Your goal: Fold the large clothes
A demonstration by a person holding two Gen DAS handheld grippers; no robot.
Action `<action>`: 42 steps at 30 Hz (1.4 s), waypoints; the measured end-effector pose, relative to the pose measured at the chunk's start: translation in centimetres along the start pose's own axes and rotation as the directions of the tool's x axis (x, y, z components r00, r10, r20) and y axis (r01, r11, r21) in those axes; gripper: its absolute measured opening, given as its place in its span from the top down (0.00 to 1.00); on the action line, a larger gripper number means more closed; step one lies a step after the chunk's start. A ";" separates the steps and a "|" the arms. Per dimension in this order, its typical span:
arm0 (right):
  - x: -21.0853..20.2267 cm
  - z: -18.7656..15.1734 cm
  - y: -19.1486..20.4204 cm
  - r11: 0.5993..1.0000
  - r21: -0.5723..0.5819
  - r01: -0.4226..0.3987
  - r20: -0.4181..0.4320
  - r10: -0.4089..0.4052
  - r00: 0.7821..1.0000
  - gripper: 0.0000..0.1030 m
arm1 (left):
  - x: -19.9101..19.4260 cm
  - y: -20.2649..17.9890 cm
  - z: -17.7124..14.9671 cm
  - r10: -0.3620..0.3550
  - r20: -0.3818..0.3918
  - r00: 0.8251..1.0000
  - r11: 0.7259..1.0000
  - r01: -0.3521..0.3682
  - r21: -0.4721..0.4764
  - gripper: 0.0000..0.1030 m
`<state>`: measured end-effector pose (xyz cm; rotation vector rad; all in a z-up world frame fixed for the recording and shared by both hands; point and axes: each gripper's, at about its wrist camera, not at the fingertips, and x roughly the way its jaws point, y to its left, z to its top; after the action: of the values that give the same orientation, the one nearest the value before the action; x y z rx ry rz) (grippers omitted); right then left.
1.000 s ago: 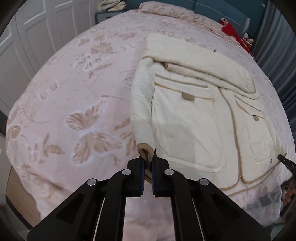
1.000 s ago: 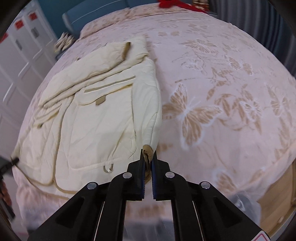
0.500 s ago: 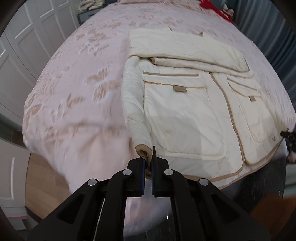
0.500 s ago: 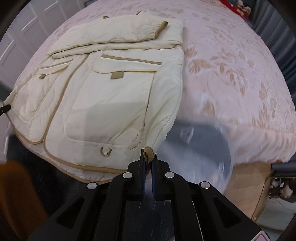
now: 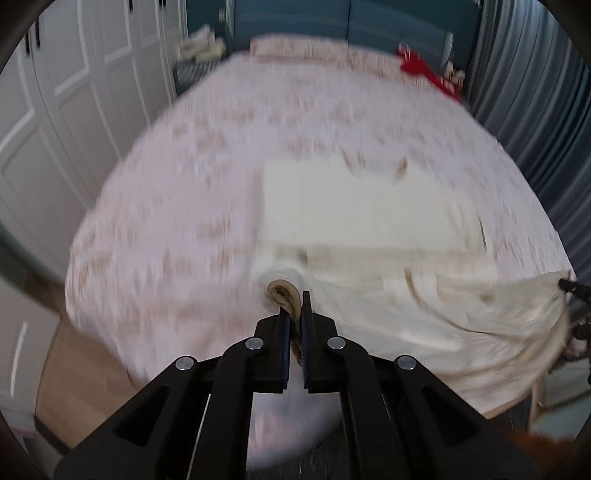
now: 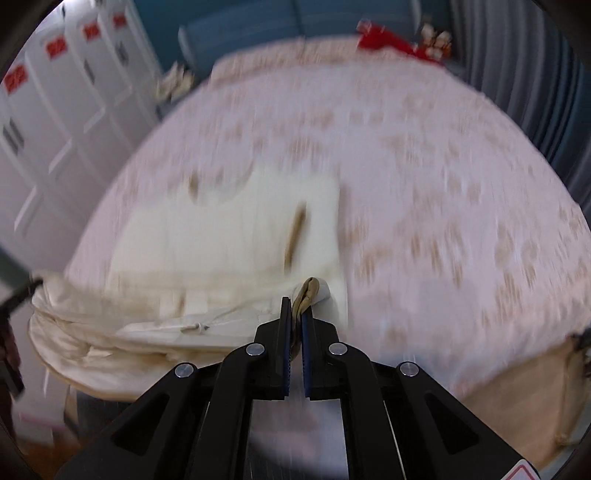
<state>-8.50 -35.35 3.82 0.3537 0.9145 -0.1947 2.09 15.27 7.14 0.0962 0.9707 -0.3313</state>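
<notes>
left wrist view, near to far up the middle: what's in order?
Left tool shut on a tan sleeve cuff → cream jacket with its near part lifted → bare stretch of the pink floral bedspread → pillow at the head of the bed → teal headboard.

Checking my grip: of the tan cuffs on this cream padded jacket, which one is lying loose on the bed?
The tan cuff of the folded-over sleeve atop the cream padded jacket; the other two are pinched in the left gripper and right gripper.
</notes>
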 end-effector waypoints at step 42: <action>18.7 7.3 1.0 0.981 0.100 0.165 0.100 -0.174 0.980 0.51 | 22.8 0.5 13.3 0.227 0.010 0.974 0.968 -0.224 -0.108 0.23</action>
<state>8.39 -37.47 -6.81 0.3460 0.8305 -0.4100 24.67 7.41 -4.13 0.1045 0.9431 -0.0706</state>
